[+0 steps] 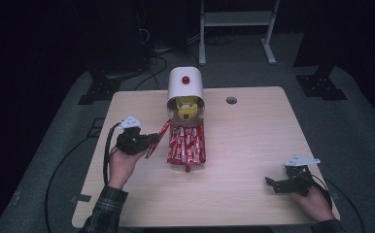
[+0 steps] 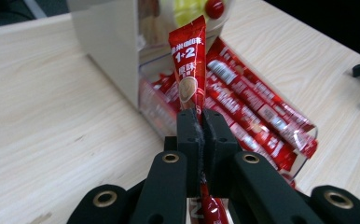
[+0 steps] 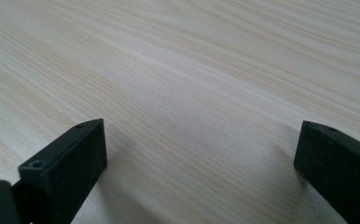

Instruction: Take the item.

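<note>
My left gripper is shut on a red coffee stick sachet, pinched near its middle, just left of the clear tray. That tray holds several more red sachets and sits at the foot of a white dispenser with a red knob and yellow contents. My right gripper rests open near the table's front right, its jaws wide apart over bare wood, nothing between them.
The light wooden table has a round cable hole at the back. A white frame and dark stands are on the floor behind. Cables trail off the left edge.
</note>
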The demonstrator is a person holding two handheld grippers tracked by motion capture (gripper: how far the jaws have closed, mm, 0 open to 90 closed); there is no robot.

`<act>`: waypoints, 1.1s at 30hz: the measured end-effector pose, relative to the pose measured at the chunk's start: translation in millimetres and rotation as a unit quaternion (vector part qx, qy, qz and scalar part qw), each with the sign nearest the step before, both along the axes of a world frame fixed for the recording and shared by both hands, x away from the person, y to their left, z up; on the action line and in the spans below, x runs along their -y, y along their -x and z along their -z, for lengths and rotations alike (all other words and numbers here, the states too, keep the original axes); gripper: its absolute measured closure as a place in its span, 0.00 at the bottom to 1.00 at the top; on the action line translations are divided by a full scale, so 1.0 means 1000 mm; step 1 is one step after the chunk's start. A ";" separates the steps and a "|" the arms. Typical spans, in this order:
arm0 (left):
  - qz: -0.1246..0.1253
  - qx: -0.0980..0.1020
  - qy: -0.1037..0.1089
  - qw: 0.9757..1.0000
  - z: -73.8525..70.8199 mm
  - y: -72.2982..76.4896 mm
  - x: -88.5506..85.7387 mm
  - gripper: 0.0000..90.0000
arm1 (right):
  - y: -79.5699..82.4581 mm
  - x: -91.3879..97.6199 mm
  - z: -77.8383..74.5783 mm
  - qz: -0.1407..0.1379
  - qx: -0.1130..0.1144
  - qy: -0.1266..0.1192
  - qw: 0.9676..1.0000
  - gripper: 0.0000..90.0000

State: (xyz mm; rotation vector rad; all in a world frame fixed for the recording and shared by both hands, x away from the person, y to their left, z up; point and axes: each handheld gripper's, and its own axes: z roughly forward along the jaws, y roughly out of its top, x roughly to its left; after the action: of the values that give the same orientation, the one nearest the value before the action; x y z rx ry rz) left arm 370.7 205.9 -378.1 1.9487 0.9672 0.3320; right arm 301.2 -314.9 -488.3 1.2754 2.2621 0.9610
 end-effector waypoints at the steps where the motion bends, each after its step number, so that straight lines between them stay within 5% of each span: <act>1: -0.002 -0.001 -0.002 1.000 0.002 0.000 -0.002 0.96 | 0.000 0.000 0.000 0.000 0.000 0.000 1.000 0.02; 33: -0.043 -0.062 -0.044 0.996 0.054 -0.036 -0.015 0.96 | 0.000 0.000 0.000 0.000 0.000 0.000 1.000 0.02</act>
State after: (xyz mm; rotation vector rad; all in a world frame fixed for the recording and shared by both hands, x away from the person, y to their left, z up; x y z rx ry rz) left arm 406.8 220.6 -431.9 2.0295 1.1356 0.3101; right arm 301.2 -314.9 -488.4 1.2747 2.2619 0.9614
